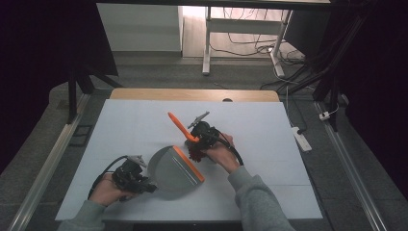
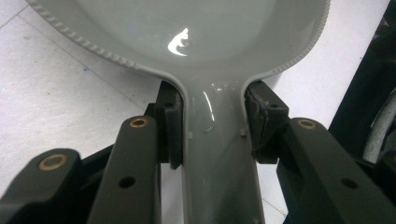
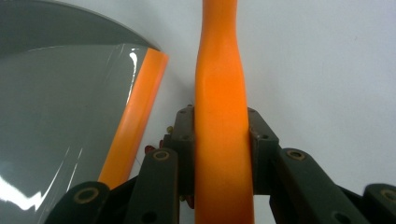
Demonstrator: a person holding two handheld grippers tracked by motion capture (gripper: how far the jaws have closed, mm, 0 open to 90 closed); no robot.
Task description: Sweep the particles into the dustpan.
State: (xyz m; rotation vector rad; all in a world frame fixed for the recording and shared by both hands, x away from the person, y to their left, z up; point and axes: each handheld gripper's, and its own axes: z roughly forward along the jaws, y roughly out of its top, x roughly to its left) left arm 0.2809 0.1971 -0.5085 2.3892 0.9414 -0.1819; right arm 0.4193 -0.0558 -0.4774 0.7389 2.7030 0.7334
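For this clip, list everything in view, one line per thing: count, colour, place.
dustpan: one, grey with an orange front lip, near middle of the table, its handle clamped in the left tool.
brush: one, orange handle with dark reddish bristles, beside the dustpan's lip, handle clamped in the right tool.
table: one, white top with a wooden far edge.
power strip: one, white, on the floor right of the table.
desk frame: one, white, beyond the table, cables on the floor under it.
left tool: one, black, shut on the dustpan handle.
right tool: one, black, shut on the brush handle.
sleeves: two, grey, bottom edge.
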